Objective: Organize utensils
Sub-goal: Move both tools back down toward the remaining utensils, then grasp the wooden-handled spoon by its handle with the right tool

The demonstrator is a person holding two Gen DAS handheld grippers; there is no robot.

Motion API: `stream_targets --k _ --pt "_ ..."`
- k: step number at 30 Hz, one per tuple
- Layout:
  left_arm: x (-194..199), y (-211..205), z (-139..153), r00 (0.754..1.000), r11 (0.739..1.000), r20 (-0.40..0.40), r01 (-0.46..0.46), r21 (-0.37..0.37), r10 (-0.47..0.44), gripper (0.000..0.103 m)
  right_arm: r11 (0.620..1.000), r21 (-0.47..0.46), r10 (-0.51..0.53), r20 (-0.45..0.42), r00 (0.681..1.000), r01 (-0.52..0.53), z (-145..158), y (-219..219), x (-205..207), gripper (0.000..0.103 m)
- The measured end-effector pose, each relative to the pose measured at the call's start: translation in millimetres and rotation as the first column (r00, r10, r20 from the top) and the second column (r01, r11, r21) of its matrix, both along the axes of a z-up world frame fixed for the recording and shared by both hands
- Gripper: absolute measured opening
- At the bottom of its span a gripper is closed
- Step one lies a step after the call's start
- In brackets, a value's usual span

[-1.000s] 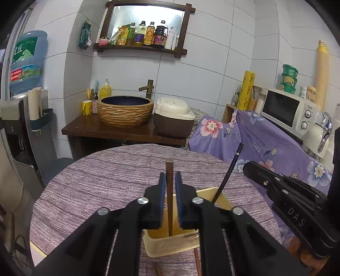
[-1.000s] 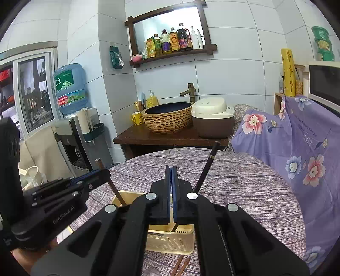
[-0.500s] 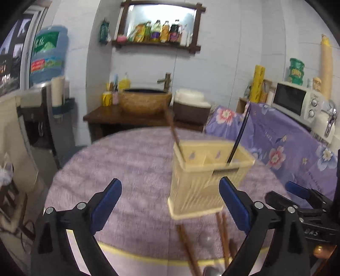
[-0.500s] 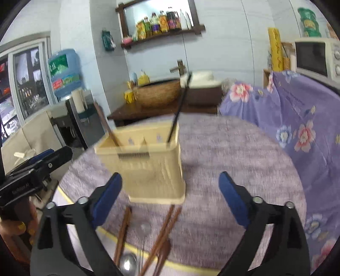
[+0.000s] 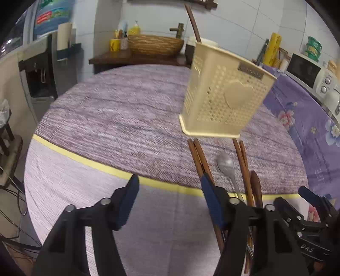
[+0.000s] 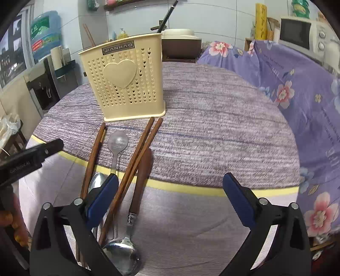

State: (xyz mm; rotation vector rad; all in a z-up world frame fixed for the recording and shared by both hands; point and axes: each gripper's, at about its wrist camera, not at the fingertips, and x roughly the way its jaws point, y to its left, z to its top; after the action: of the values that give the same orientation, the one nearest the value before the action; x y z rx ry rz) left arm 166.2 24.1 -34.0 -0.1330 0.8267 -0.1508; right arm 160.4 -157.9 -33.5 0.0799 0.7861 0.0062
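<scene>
A cream perforated utensil holder (image 5: 225,99) (image 6: 125,78) stands on the round table. A brown chopstick (image 5: 192,23) and a black chopstick (image 6: 167,14) stick up out of it. In front of it lie two pairs of brown chopsticks (image 6: 93,161) (image 6: 140,152), a small steel spoon (image 6: 118,140) and a wood-handled spoon (image 6: 142,176). My left gripper (image 5: 170,180) hovers low over the near table; its jaws are closing with nothing between them. My right gripper (image 6: 171,178) stands wide open over the wood-handled spoon and the right chopstick pair, not pressing on anything.
The table wears a purple striped cloth (image 6: 212,131) crossed by a yellow tape line (image 6: 191,189). Furniture under a floral purple cover (image 6: 286,70) stands to the right, with a microwave (image 6: 297,36) on it. Behind the table are a water dispenser (image 5: 42,70) and a basin table (image 5: 155,44).
The left gripper let go of the brown chopstick, which now stands in the holder. Both grippers opened and sank from above the holder to the utensils in front. The left jaws have since narrowed.
</scene>
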Motion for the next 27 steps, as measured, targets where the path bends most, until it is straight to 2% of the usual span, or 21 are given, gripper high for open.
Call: stream_targets --k 3,7,14,18,22,24,27 --pt "-6 -10 -6 0.999 0.999 -0.019 0.038 0.020 -0.038 0.043 1.000 -0.020 -0.013 -0.005 1.000 0.013 -6 -1 -2 0.090" --pt "-8 -23 -15 0.995 0.996 -0.057 0.088 0.019 -0.086 0.032 0.999 -0.003 -0.037 -0.010 0.999 0.037 -9 -8 -2 0.090" --pt "-8 -46 -25 0.986 0.988 -0.099 0.143 0.052 -0.137 0.028 0.999 0.000 -0.036 -0.011 0.999 0.036 -11 -11 -3 0.090" --pt "-7 -54 -24 0.986 0.986 -0.097 0.145 0.083 -0.137 0.027 0.999 0.000 -0.037 -0.015 0.999 0.037 -11 -11 -3 0.090" --pt "-1 -53 -25 0.983 0.988 -0.116 0.148 0.052 -0.141 0.027 0.999 -0.004 -0.036 -0.033 0.999 0.036 -14 -9 -1 0.090" --pt "-3 -53 -26 0.982 0.982 -0.105 0.166 0.086 -0.156 0.027 0.999 -0.016 -0.037 -0.038 0.999 0.036 -15 -8 -1 0.090" --pt "-3 -40 -25 0.985 0.988 -0.113 0.138 0.065 -0.130 0.026 0.999 -0.023 -0.044 -0.043 0.998 0.043 -15 -9 0 0.090"
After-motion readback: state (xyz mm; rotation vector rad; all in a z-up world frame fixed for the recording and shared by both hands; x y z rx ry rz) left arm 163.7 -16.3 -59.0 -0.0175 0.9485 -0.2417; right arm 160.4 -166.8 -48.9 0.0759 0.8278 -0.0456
